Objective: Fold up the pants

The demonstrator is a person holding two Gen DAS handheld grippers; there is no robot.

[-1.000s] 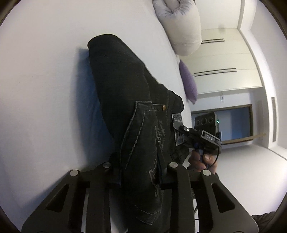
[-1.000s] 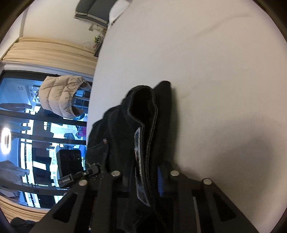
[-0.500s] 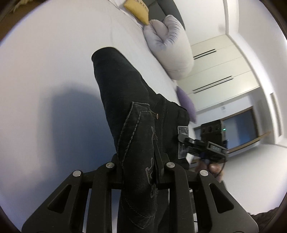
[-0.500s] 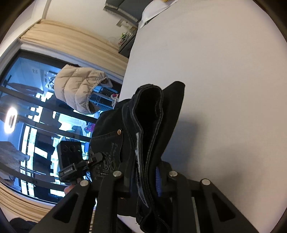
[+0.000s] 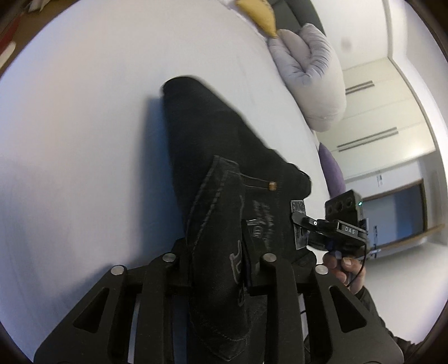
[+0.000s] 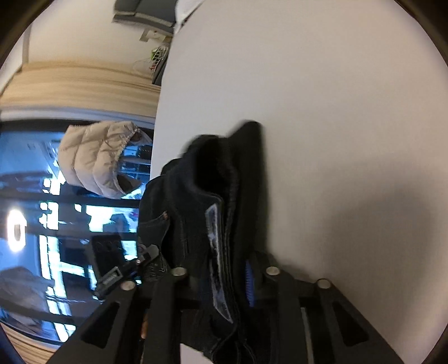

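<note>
Right now the black pants (image 5: 212, 179) hang over the white bed (image 5: 84, 126), gathered at the waistband end in both grippers, with the far folded end dipping towards the sheet; whether it touches is hard to tell. The left gripper (image 5: 218, 260) has the pocket side of the denim between its fingers, and its jaws are easing apart, though the cloth sits pinched there. The right gripper (image 6: 224, 274) has a thick stack of layers, a label edge showing, and its jaws are likewise opening with fabric between them. Seen from the bed's near edge, the pants run lengthwise away from both grippers towards the grey pillow (image 5: 310, 75) and yellow cushion (image 5: 260, 14) at the bed's head, so their long axis points straight ahead of the fingers. The two grippers hold side by side across the waistband, neither clearly nearer the far end. My guess is the bundle is about to be laid down on the bed, far end first.
</note>
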